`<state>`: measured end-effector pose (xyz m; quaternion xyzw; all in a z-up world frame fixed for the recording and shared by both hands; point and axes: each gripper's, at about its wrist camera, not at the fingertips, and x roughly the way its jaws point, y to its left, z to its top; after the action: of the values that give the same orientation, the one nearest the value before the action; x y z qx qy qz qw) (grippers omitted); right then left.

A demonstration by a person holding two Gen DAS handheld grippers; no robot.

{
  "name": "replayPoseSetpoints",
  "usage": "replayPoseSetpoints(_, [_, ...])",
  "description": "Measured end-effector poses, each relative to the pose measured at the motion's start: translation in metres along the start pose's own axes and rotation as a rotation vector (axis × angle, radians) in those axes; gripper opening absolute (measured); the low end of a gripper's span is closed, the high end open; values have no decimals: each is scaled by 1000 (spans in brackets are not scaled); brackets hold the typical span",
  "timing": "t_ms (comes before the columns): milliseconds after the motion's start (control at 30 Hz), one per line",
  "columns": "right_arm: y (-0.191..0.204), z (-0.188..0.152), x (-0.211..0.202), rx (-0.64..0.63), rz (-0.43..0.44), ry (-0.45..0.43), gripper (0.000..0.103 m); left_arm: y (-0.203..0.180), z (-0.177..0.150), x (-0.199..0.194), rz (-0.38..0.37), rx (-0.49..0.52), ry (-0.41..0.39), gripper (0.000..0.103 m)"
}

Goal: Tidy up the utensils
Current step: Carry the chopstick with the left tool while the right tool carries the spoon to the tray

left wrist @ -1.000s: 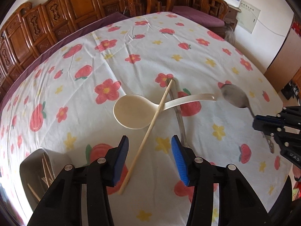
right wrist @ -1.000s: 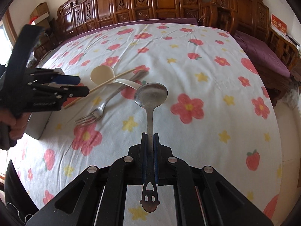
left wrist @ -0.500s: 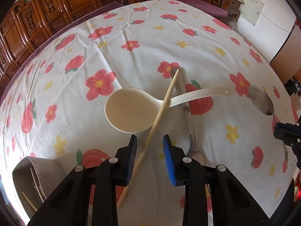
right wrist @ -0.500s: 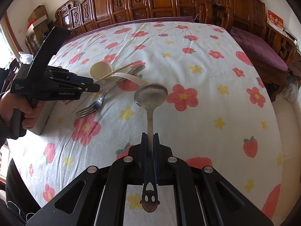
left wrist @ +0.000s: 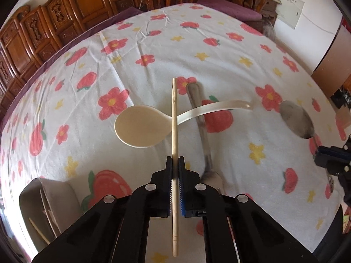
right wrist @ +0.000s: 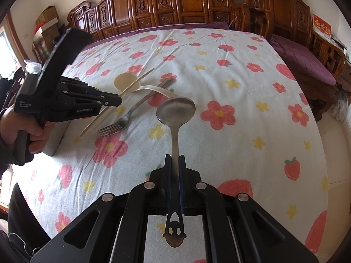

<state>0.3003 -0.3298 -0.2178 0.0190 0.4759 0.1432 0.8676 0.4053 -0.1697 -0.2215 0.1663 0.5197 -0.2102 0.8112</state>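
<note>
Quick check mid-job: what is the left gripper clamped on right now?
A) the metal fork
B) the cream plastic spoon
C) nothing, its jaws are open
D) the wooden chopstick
D: the left gripper has its jaws shut on the wooden chopstick, which runs straight between the blue pads.

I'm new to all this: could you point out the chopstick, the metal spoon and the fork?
chopstick [left wrist: 174,118]: left wrist view, mid shaft.
metal spoon [right wrist: 176,111]: right wrist view, bowl.
fork [right wrist: 112,128]: right wrist view, tines.
</note>
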Motion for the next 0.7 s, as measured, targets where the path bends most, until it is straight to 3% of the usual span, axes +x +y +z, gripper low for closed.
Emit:
replayPoseSetpoints(333, [29,3,-28,-17,14,-49,8,-7,-31,-73,8,-29,-129,4])
replayPoseSetpoints(700, [61,4,-49,-32,25,-79,8,6,-68,-128,4,-70,-198,4])
